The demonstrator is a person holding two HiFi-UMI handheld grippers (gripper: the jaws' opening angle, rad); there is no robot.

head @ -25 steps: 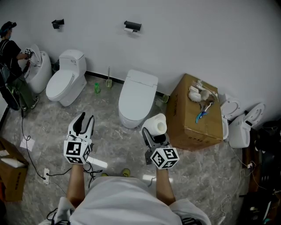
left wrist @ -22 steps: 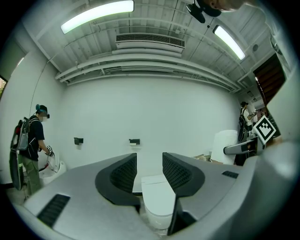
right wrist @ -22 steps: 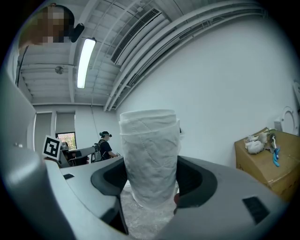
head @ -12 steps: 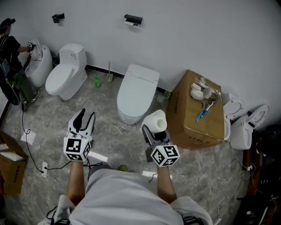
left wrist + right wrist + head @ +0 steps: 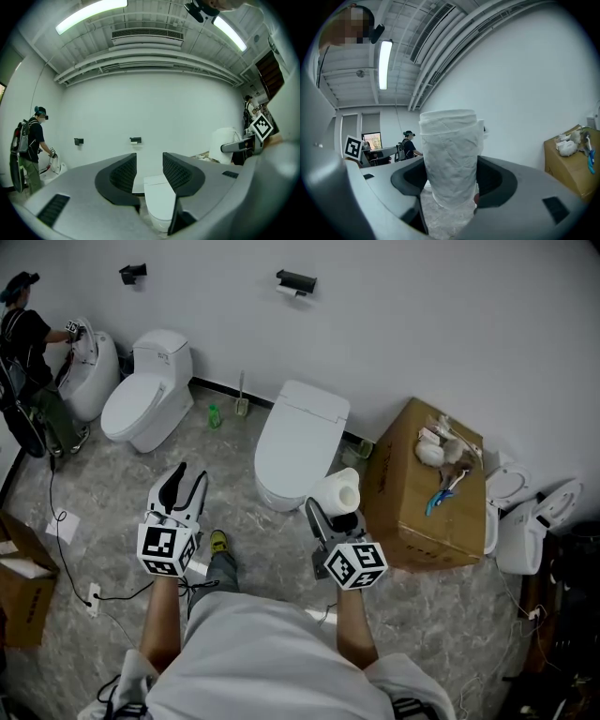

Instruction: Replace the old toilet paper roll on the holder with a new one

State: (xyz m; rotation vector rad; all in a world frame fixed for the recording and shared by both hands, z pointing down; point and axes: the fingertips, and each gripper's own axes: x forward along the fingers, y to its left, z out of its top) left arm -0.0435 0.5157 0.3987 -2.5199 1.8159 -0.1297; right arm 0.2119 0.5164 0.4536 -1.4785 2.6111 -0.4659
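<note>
A full white toilet paper roll (image 5: 337, 491) stands upright between the jaws of my right gripper (image 5: 337, 510), which is shut on it; it fills the right gripper view as the roll (image 5: 451, 157). My left gripper (image 5: 186, 480) is open and its jaws have just been opening, with nothing between them (image 5: 149, 165). High on the far wall is the black holder (image 5: 296, 280) with a small remnant of old roll (image 5: 298, 292) under it. In the left gripper view the holder (image 5: 135, 139) shows far ahead, above the jaws. Both grippers point level toward that wall.
A white toilet (image 5: 298, 439) stands under the holder, straight ahead. A cardboard box (image 5: 422, 512) with odds and ends on top is at the right. More toilets (image 5: 145, 399) and a second wall holder (image 5: 133, 274) are at the left, where a person (image 5: 26, 343) works. Cables cross the floor.
Both grippers have moved forward toward the toilet and the wall, the right one carrying the roll. A foot of the person holding them now shows on the floor between them.
</note>
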